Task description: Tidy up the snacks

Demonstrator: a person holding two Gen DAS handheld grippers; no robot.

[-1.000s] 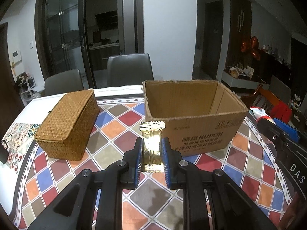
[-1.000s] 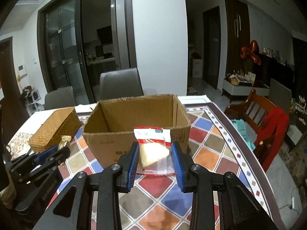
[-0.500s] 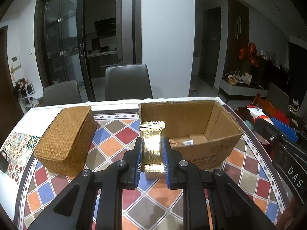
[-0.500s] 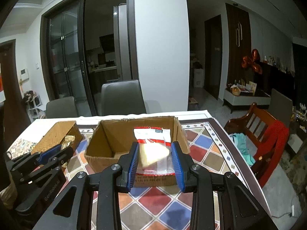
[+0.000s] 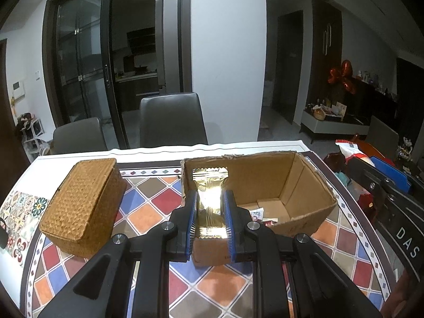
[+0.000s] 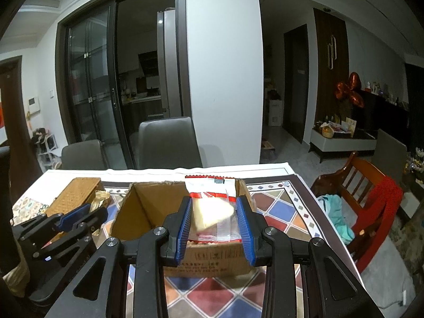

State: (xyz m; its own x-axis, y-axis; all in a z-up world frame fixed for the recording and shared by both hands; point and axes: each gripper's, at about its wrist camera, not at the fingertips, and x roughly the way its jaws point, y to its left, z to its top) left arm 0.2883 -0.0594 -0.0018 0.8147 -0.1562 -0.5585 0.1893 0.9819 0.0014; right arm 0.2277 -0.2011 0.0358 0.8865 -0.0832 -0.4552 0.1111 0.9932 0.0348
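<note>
My left gripper [image 5: 210, 208] is shut on a gold foil snack packet [image 5: 210, 197] and holds it above the near left corner of an open cardboard box [image 5: 299, 220]. A few small snack packets [image 5: 258, 215] lie on the box floor. My right gripper [image 6: 214, 218] is shut on a clear snack bag with red and white print [image 6: 212, 206], held above the near wall of the same box [image 6: 214, 259]. The left gripper [image 6: 76, 216] shows at the left of the right wrist view, and the right gripper [image 5: 387, 177] at the right of the left wrist view.
A lidded wicker basket [image 5: 84, 204] stands left of the box on the tiled-pattern tablecloth [image 5: 220, 288]. Grey chairs [image 5: 172, 122] stand behind the table. A wooden chair with red cloth [image 6: 371, 196] stands to the right.
Both grippers have risen and moved forward over the box with their packets still held. The box interior now shows from above.
</note>
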